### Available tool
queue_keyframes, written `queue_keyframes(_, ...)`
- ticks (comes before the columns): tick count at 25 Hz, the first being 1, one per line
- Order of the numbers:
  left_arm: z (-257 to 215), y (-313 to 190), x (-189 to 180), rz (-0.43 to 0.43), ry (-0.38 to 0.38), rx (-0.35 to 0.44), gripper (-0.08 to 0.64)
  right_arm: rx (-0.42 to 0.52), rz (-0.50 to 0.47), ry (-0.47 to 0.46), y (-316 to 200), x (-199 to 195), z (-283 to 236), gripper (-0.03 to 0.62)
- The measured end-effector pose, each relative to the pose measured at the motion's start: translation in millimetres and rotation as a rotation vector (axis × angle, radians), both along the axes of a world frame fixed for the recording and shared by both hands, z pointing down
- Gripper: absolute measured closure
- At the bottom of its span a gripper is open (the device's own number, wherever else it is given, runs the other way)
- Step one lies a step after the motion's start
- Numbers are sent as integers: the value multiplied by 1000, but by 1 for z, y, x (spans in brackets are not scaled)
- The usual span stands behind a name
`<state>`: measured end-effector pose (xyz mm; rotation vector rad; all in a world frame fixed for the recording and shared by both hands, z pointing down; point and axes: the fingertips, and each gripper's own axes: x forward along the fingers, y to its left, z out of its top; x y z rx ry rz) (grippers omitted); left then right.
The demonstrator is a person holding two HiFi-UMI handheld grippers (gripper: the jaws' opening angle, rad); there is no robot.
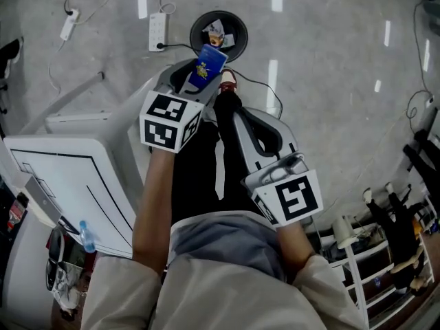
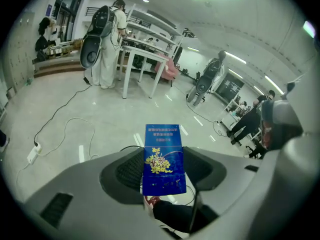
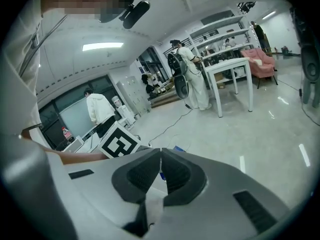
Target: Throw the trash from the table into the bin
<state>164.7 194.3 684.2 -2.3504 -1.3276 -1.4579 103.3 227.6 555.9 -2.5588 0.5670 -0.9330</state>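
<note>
Person's grey top (image 1: 227,246) filled frame bottom, both arms stretched out. L gripper (image 2: 164,170) pinched blue box (image 2: 164,149) upright btwn its pads, up in the air; in head view box sat at near rim of black bin (image 1: 194,26), scraps already inside. R gripper (image 3: 161,154) jaws pressed together, nothing btwn them, beside L one. White table (image 1: 62,177) at left.

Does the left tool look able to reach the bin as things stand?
Probably yes: the left tool, gripping the blue box, hangs just short of the open bin, nothing between them.
</note>
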Motion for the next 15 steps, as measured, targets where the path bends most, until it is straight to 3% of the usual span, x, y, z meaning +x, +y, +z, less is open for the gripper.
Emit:
queue_keyframes(6,43,4,-6,37,-16,37,316,18,21,-16,1,17,28,568)
queue_keyframes(15,105,-5,8,-90,-48,25,316,7,6,-49,-14,29,70,568)
